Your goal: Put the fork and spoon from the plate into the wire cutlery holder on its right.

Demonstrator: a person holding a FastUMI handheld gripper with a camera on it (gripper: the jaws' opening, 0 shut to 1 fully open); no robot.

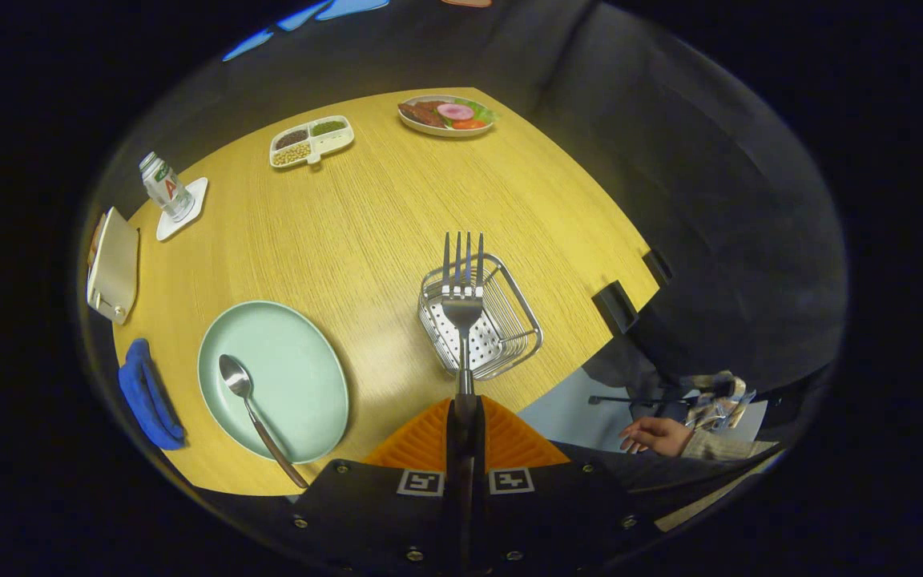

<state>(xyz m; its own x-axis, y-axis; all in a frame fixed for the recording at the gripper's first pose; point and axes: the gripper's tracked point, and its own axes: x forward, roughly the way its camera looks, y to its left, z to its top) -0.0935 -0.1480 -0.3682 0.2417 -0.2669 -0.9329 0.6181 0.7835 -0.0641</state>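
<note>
**Fork over the holder, spoon waiting on the plate**

The claw (pixel 462 401) is clamped tight on the handle of the shiny steel fork (pixel 462 300), its 2 orange ribbed fingers (pixel 509 441) pressed together around it, and the tines point straight ahead. Right now that fork hangs over the square silver wire cutlery holder (pixel 519 314), its head lined up with the holder's perforated floor. Whether the tip is already inside the wire walls or just above them, I cannot tell from this angle.

Over to the left, the round pale green plate (pixel 301 377) sits on the yellow wood-grain worktop (pixel 381 216), and the steel spoon with the dark handle (pixel 257 417) lies across it, bowl up, handle poking past the rim toward the claw. It is well apart from the holder.

So by my reading, it is 0 of 2 delivered, with the fork close to its drop. What remains: release the fork into the holder, then fetch the spoon off the plate and carry it across.
</note>
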